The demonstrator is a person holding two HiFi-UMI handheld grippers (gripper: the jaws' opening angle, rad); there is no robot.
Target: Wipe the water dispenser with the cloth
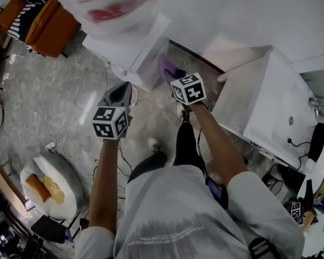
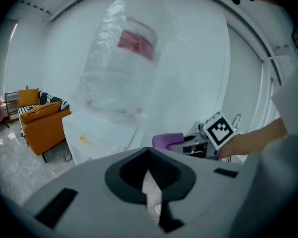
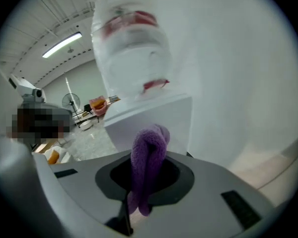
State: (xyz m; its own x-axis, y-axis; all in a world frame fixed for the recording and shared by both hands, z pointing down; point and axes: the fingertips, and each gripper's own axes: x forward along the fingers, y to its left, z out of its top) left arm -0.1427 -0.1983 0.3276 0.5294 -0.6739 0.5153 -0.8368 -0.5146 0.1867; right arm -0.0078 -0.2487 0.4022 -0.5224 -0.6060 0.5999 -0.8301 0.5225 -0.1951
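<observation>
The right gripper (image 3: 146, 182) has its jaws clamped on a folded purple terry cloth (image 3: 149, 152), which is held close before the white box-shaped water dispenser (image 3: 154, 115) with its clear plastic bottle (image 3: 131, 48); whether they touch is unclear. The left gripper (image 2: 149, 158) has its jaws closed on nothing, beside it.

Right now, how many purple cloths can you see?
1. The purple cloth is pinched in the right gripper, held up close to the water dispenser. The left gripper holds nothing. I see no other cloth, though one could be out of view.
</observation>
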